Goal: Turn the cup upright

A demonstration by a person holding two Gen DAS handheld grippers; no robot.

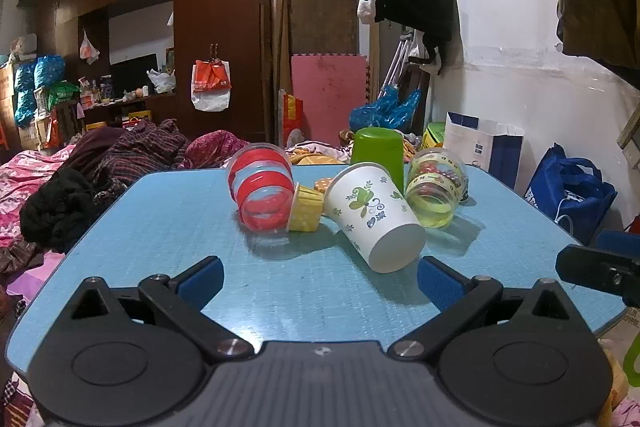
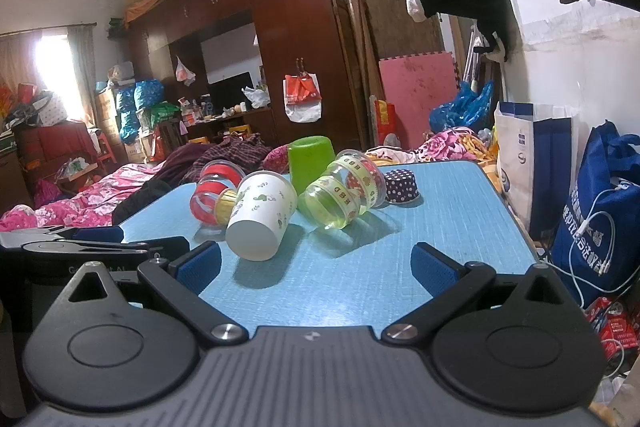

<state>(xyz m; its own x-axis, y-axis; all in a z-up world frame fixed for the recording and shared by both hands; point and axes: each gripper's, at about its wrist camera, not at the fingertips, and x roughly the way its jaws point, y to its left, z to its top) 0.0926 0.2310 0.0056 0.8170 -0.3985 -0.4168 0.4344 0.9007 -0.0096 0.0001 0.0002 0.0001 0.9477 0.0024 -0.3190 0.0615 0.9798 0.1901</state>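
Open left tongs (image 1: 320, 281) face tipped paper cup (image 1: 374, 217), cups crowding behind.

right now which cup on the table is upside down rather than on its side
The solid green cup at the back: it stands mouth-down on the blue table. The white paper cup, red-striped clear cup and yellow-banded clear cup all lie tipped over.
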